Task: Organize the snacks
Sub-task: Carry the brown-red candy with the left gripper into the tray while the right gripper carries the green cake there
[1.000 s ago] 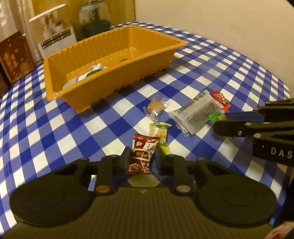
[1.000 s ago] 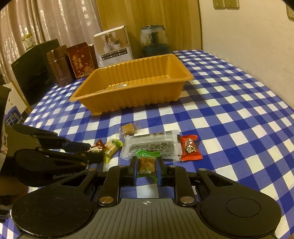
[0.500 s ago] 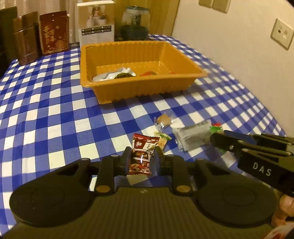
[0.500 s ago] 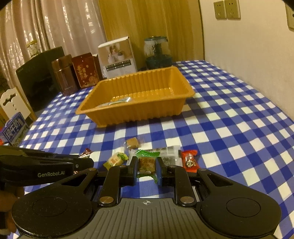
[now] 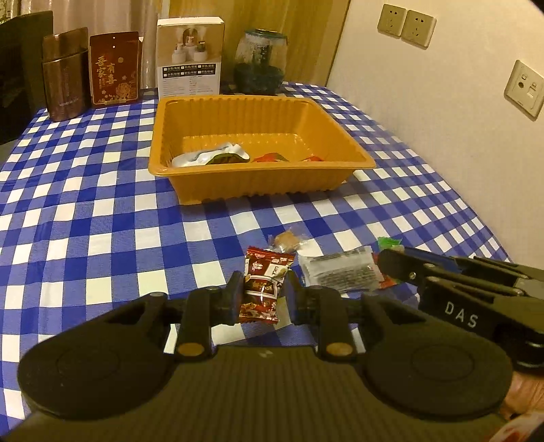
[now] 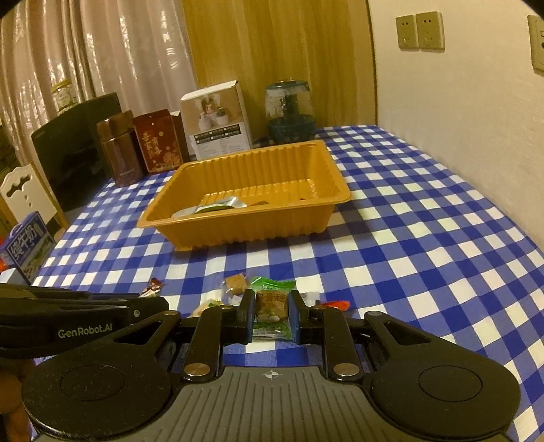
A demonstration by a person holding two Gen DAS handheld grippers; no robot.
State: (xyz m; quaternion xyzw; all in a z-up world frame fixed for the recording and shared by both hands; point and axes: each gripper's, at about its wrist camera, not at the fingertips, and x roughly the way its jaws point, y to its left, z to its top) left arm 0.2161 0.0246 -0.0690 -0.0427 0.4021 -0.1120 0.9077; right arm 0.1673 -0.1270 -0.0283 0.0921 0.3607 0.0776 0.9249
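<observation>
My left gripper (image 5: 261,294) is shut on a dark red candy packet (image 5: 263,284), held above the checked cloth. My right gripper (image 6: 271,314) is shut on a green-wrapped candy (image 6: 271,306). The right gripper also shows at the right of the left wrist view (image 5: 394,263); the left gripper shows at the left of the right wrist view (image 6: 149,302). An orange tray (image 5: 258,183) (image 6: 251,224) stands further back, holding a silver packet (image 5: 210,156) and small red packets. On the cloth lie a clear dark snack bag (image 5: 340,270) and a brown wrapped candy (image 5: 287,239) (image 6: 234,284).
At the table's far edge stand a brown tin (image 5: 64,88), a red box (image 5: 114,68), a white box (image 5: 190,57) and a glass jar (image 5: 260,64). The wall with sockets (image 5: 406,23) runs along the right. A milk carton (image 6: 25,244) sits left.
Both grippers have risen with their candies held. The left one has rolled level, so the tray now sits straight ahead and the back boxes have come into view.
</observation>
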